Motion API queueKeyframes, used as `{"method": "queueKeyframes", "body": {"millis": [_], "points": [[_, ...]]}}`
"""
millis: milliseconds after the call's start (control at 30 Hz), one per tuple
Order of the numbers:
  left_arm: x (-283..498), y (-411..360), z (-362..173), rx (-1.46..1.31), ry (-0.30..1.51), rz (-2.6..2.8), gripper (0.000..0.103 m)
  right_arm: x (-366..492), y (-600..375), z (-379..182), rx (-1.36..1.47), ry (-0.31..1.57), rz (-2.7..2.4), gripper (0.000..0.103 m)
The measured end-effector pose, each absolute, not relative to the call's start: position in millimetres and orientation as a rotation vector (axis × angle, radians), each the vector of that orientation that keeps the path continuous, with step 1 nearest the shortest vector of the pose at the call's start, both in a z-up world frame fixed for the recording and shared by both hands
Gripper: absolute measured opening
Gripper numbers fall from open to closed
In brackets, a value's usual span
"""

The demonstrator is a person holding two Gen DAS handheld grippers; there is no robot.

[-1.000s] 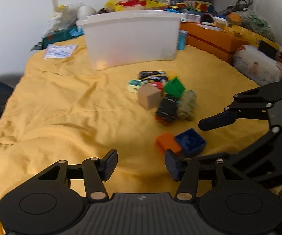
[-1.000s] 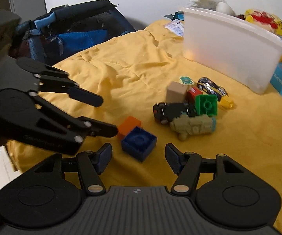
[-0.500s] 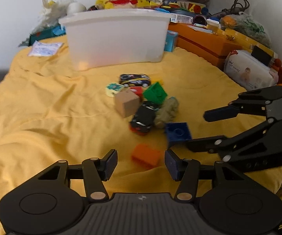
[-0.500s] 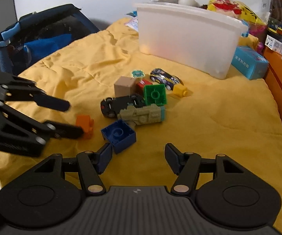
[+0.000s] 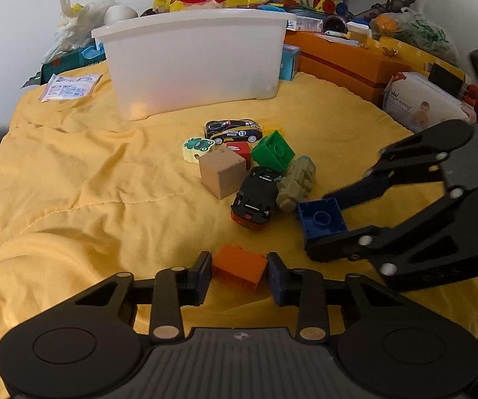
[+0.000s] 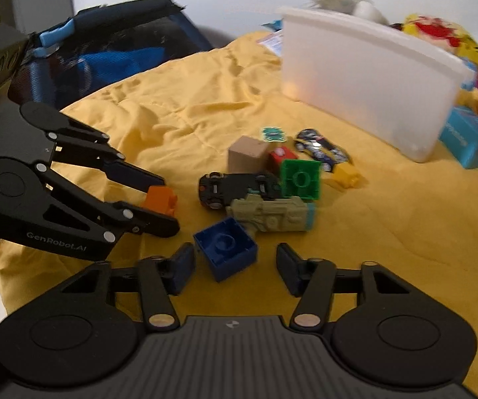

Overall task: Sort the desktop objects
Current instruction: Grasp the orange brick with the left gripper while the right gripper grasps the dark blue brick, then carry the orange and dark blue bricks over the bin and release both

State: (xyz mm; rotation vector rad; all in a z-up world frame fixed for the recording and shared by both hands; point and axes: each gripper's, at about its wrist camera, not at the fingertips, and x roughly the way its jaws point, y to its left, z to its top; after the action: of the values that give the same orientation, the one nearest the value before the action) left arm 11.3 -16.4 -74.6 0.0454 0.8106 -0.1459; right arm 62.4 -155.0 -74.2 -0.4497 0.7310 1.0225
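Closing was seen on both tongs: the left tongs were narrowed around the orange brick, pads at its 2 sides, though whether they pressed yet couldn't be told. The right tongs were also narrowed, w/ the blue brick between them; its left corner was just beside the left pad, but a clear gap was left at the right pad, so no grip yet. Both bricks lay on the yellow cloth, near the toy pile: black car, tan vehicle, green brick, wooden cube. The white bin, prob. the sorting target, stood well apart at the back.

Risks, as judged:
- blue brick sat skewed to the pads, so it could be twisted or squirted out on closing.
- soft cloth could be pinched along w/ the orange brick.
- the 2 tongs were close to each other; a clash was possible on lifting.
- the tan vehicle, near the blue brick, could be nudged.
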Motion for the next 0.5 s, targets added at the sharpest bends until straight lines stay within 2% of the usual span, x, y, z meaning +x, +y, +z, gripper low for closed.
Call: {"method": "queueKeyframes", "body": {"millis": [267, 500], "points": [[13, -9, -57, -0.002, 0.766, -0.121, 0.038, 72, -160, -66, -0.371, 0.768, 1.038, 0.041], [31, 8, -15, -0.056, 0.688, -0.048, 0.038, 79, -179, -26, -0.245, 0.713, 0.987, 0.041]]}}
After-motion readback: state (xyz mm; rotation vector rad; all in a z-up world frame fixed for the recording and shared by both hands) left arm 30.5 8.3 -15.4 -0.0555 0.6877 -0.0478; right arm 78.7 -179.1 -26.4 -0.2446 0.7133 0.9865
